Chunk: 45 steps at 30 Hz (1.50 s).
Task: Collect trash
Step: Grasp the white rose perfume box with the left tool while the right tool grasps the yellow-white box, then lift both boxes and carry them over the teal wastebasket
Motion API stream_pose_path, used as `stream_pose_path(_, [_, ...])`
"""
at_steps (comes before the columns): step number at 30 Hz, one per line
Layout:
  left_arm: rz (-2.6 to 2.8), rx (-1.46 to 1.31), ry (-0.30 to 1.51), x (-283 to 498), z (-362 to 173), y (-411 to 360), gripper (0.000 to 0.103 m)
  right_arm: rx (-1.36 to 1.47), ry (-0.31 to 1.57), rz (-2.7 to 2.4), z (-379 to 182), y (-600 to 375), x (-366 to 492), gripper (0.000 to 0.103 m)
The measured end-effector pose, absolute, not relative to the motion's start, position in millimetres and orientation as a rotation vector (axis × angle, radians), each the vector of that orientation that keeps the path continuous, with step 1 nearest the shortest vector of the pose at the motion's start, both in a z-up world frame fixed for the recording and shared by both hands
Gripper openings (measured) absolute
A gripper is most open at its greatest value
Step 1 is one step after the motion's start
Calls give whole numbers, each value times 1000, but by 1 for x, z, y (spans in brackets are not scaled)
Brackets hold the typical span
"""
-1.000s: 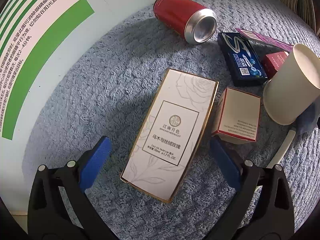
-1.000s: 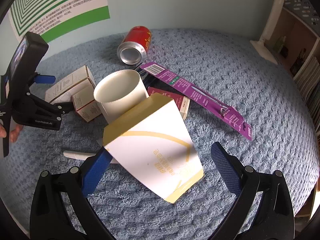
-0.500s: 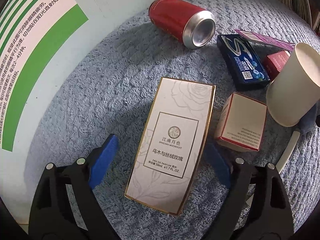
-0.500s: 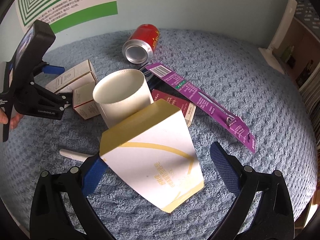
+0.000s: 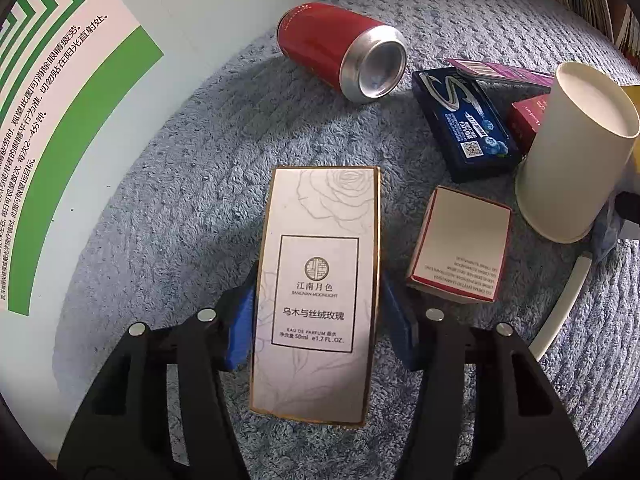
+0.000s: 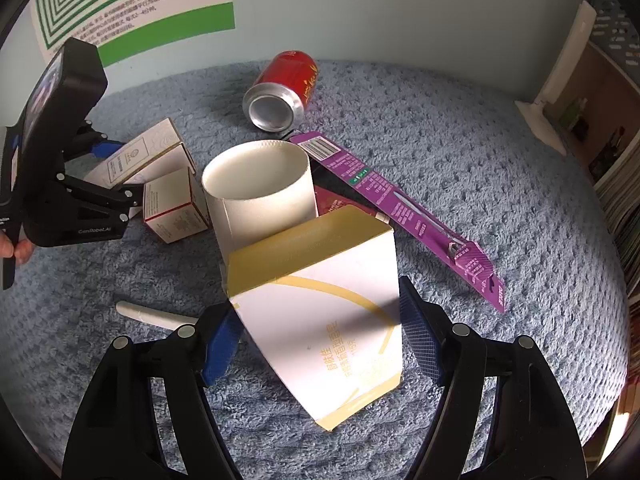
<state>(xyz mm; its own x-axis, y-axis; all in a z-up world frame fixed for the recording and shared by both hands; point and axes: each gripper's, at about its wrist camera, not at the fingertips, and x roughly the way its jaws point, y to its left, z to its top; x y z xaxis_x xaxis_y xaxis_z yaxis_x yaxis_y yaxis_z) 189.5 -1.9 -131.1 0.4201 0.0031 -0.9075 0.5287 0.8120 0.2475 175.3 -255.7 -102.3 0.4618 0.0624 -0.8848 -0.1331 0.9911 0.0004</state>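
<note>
Left wrist view: left gripper (image 5: pixel 318 322) closing on the perfume box (image 5: pixel 316 292).
Right gripper (image 6: pixel 320 336) closing; yellow-white carton (image 6: pixel 320 312) between its fingers.

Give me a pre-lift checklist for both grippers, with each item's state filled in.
1. Perfume box sits between the left gripper pads: ok; jaws closing.
2. Left pads pressing both box sides: cannot tell.
3. Yellow-and-white carton sits between the right gripper pads: ok; jaws closing.
4. Right pads gripping firmly: cannot tell.
5. Small red-edged box clear of the left grip: ok, lying apart.
6. Paper cup clear of the carton: not ok, right behind it, may topple.
</note>
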Motion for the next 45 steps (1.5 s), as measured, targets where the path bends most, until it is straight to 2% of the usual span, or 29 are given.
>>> stream_pose_path(12, [-290,558,1028,171,-111,6,49,-37,1059,91,-85,-262,159,71])
stream_pose_path(25, [-277,550,897,128,-58,9,49,11,988,34,-46,-271,118,71])
stream_pose_path(35, [-382,620,801,70,-25,-32,49,60,923,-35,-14,-291,55,71])
stream_pose_path(45, [-558,710,732,-5,-14,-108,49,176,866,-164,7,-342,-38,71])
